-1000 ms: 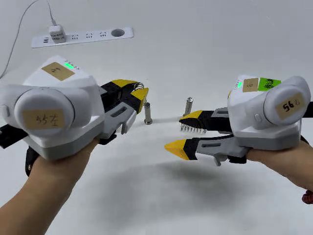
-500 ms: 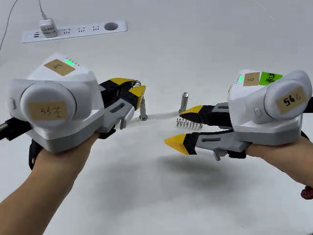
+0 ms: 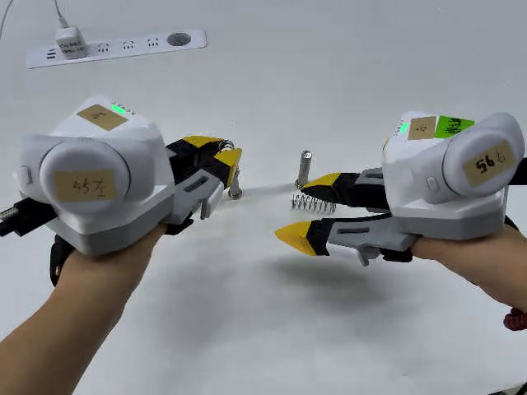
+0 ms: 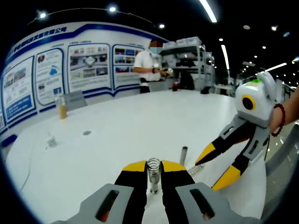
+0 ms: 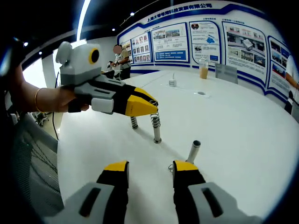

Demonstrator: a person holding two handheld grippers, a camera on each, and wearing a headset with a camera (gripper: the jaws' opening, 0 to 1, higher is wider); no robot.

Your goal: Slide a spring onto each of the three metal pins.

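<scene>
My left gripper [image 3: 221,155] is shut on a spring [image 4: 153,169], holding it upright over a metal pin [image 3: 235,190]. From the right gripper view, that spring [image 5: 155,120] sits around the top of the pin [image 5: 157,135] under the left gripper [image 5: 140,103]. Behind it stands a second pin with a spring on it [image 5: 134,122]. A bare pin [image 3: 305,167] stands further right. A loose spring [image 3: 313,203] lies on the table beside it. My right gripper [image 3: 306,209] is open, and its jaws straddle that loose spring without touching it.
A white power strip [image 3: 115,46] with a plugged-in charger lies at the far left of the white table [image 3: 272,329]. Both of a person's hands hold the grippers. In the left gripper view a person [image 4: 148,65] stands beyond the table, and a cup [image 4: 62,108] sits far off.
The head view has shifted, so the power strip sits further up and left. Both grippers keep about the same places relative to the pins and the loose spring.
</scene>
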